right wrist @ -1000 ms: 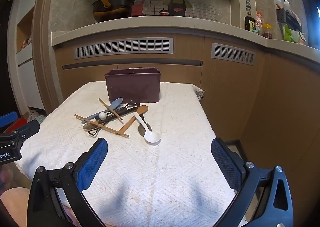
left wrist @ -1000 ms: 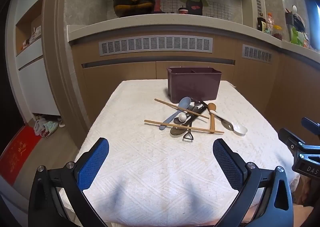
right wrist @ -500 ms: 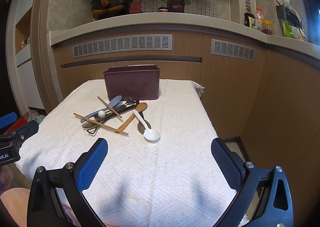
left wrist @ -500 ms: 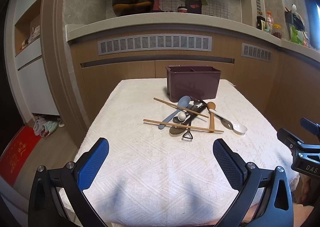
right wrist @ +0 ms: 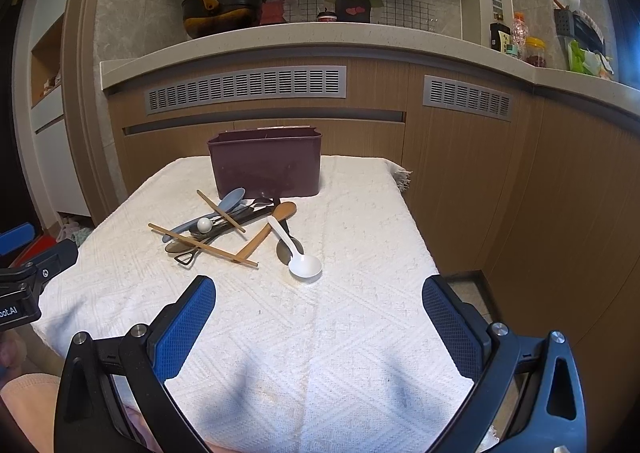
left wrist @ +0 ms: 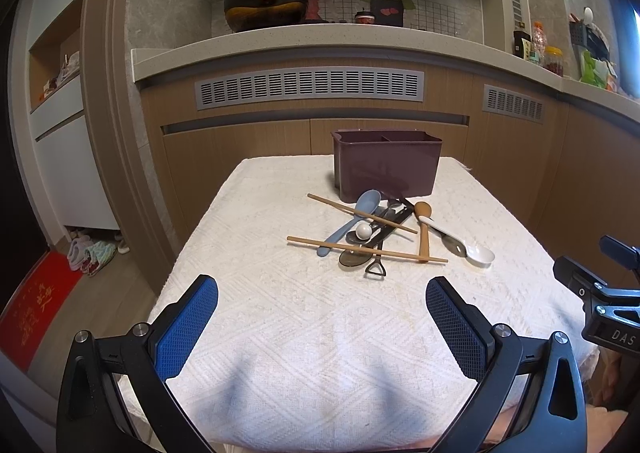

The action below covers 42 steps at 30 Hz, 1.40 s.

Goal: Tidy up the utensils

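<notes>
Left wrist view has the left gripper (left wrist: 320, 317) spread wide with nothing between its blue pads, hanging over the near end of the table's white woven cloth (left wrist: 320, 353). The utensils sit in a messy heap mid-table, right in front of the dark maroon plastic utensil caddy (left wrist: 386, 163) — a light blue plastic spoon (left wrist: 356, 219), a brown wooden spoon (left wrist: 423, 229), a white ceramic soup spoon (left wrist: 464, 243), two wooden chopsticks (left wrist: 366, 249) crossing over dark metal pieces (hard to tell those apart). The caddy has a divider inside. From the right wrist, the right gripper (right wrist: 318, 317) is spread just as wide and holding nothing — the white soup spoon (right wrist: 298, 255) lies nearest it, well apart from the pads.
</notes>
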Tool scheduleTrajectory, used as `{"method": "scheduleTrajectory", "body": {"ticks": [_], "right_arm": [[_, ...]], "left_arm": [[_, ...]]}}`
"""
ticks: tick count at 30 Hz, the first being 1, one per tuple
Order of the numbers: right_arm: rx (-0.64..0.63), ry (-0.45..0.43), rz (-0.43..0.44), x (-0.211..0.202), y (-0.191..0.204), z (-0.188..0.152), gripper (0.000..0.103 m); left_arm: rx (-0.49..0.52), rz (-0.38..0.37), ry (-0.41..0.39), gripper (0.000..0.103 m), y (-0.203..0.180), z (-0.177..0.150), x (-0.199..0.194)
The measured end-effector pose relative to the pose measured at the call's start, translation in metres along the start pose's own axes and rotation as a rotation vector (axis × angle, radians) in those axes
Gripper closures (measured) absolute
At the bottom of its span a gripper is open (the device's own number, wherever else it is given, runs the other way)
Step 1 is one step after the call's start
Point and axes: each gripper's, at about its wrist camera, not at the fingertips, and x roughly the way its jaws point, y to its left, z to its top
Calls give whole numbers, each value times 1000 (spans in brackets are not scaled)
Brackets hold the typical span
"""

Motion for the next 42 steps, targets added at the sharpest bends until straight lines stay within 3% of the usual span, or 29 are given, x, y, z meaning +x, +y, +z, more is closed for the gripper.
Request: {"method": "scheduleTrajectory", "body": {"ticks": [42], "right_arm": [[6, 20, 0, 3, -5, 0, 0]], "left_arm": [[17, 2, 20, 0, -3, -6, 9]]}}
